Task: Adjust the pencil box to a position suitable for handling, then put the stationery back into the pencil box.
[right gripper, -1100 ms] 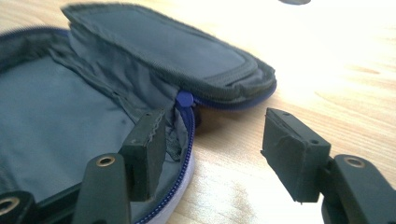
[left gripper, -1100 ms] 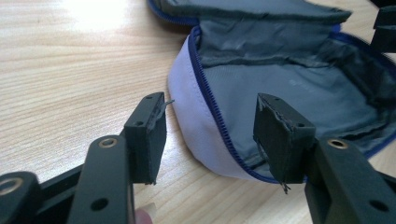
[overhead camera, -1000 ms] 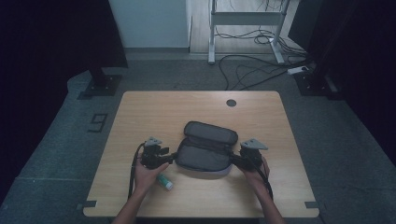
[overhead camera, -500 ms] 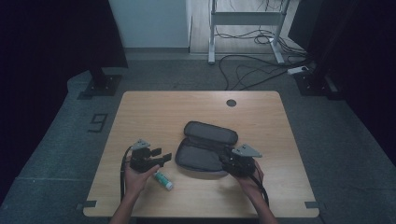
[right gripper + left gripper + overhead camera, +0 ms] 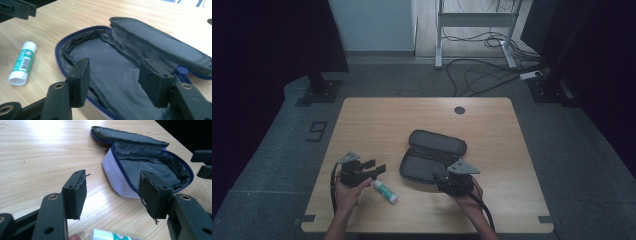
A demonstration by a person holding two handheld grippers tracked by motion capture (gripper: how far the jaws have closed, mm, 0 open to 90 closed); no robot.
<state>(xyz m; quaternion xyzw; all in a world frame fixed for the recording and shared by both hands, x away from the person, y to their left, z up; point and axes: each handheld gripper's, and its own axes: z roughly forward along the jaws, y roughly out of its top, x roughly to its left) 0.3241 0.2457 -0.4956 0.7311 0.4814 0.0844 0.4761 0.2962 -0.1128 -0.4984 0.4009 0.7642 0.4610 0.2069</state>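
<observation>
Pencil case [image 5: 432, 157]: dark, unzipped, lid folded back, lying near-centre on the tabletop [image 5: 377, 120]. Glue stick [image 5: 385, 191]: lying flat, left of case, apart from it. Left tool [image 5: 373, 169]: jaws apart, empty, beside glue stick. Right tool [image 5: 443, 179]: jaws apart, empty, at case's near edge.

Grey pouch [image 5: 117, 72] with blue zip; white-and-green glue stick [image 5: 22, 63]; pale wood table [image 5: 377, 122]

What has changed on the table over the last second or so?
Both hands drew back from the open pouch toward the table's near edge. The left gripper, its jaws just opening, holds nothing; the right gripper is empty too. Pouch and glue stick stayed put.
</observation>
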